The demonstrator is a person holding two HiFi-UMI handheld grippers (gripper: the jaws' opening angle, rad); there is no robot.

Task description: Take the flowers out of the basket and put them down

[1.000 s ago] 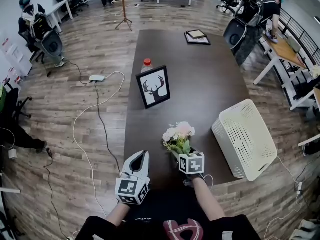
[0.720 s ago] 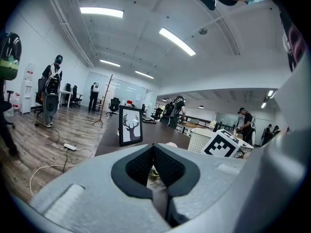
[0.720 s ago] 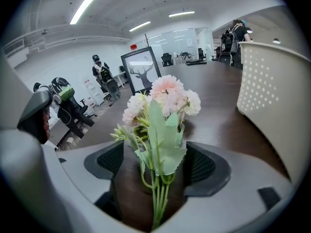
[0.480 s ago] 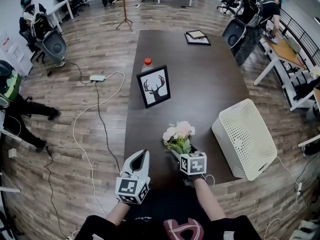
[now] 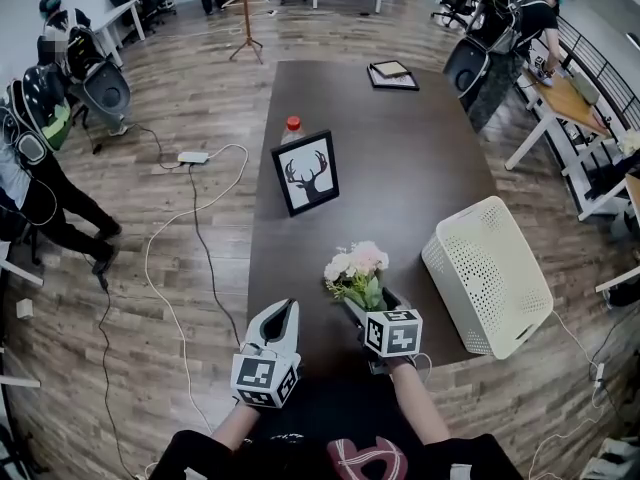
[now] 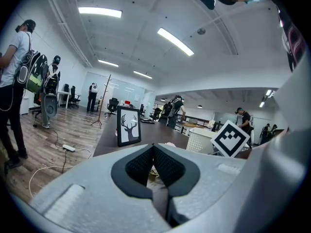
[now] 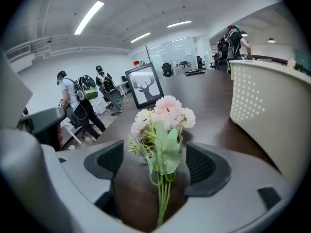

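Observation:
A small bunch of pink and white flowers (image 5: 357, 268) with green leaves lies on the dark table (image 5: 400, 168) near its front edge. My right gripper (image 5: 372, 304) is open just behind the bunch. Its jaws have just been opening; the stems (image 7: 163, 198) run between them, and neither pad (image 7: 200, 163) touches the stems. The flowers (image 7: 164, 120) point away from the gripper. The white perforated basket (image 5: 490, 278) lies on its side at the right, apart from the bunch. My left gripper (image 5: 283, 313) is shut and empty, left of the flowers, its pads (image 6: 167, 166) pressed together.
A framed deer picture (image 5: 307, 173) stands mid-table with a red-capped bottle (image 5: 294, 126) behind it. Flat black frames (image 5: 394, 73) lie at the far end. A power strip and cables (image 5: 193, 156) lie on the floor at left, where a person with a backpack (image 5: 35, 168) walks.
My right gripper has lifted slightly and drawn back from the flowers, which stay lying on the table. A person has walked in along the left side. The left gripper has not moved.

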